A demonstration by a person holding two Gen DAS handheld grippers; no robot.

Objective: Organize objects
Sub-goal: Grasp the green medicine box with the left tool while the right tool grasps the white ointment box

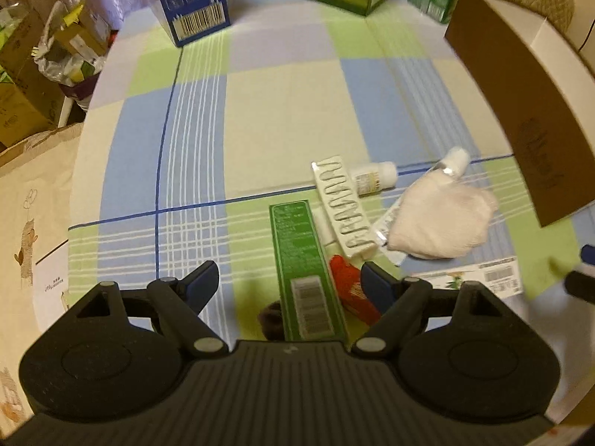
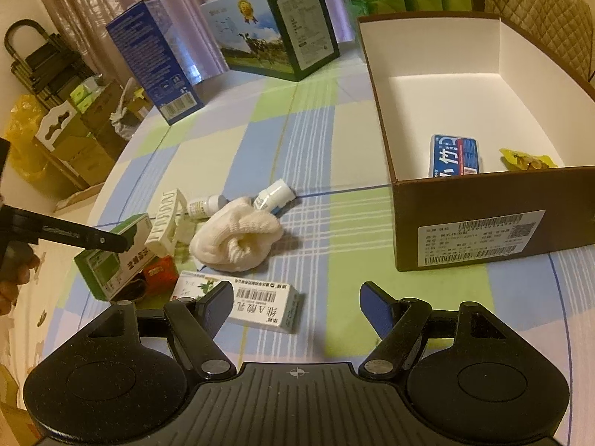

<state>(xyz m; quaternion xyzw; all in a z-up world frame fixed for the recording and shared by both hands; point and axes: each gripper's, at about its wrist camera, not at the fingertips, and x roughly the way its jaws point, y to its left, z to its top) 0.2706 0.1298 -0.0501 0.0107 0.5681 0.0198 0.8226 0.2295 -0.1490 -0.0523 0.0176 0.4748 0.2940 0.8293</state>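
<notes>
Since your left tool [image 1: 288, 282] hangs wide over the green box [image 1: 303, 260] in the clutter on the desk [image 1: 282, 111], it looks lined up to grab it; your right tool [image 2: 293, 306] waits wide and empty beside the cardboard box [image 2: 483, 200], where things are going

Your left gripper [image 1: 288, 284] and right gripper [image 2: 293, 304] match: black textured housings, ribbed centre plates, two round side domes. Black linkage arms carry silver pivot screws and end in blue-padded fingers [image 2: 376, 305]. A small crosshair mark [image 2: 298, 372] sits on the right plate.
</notes>
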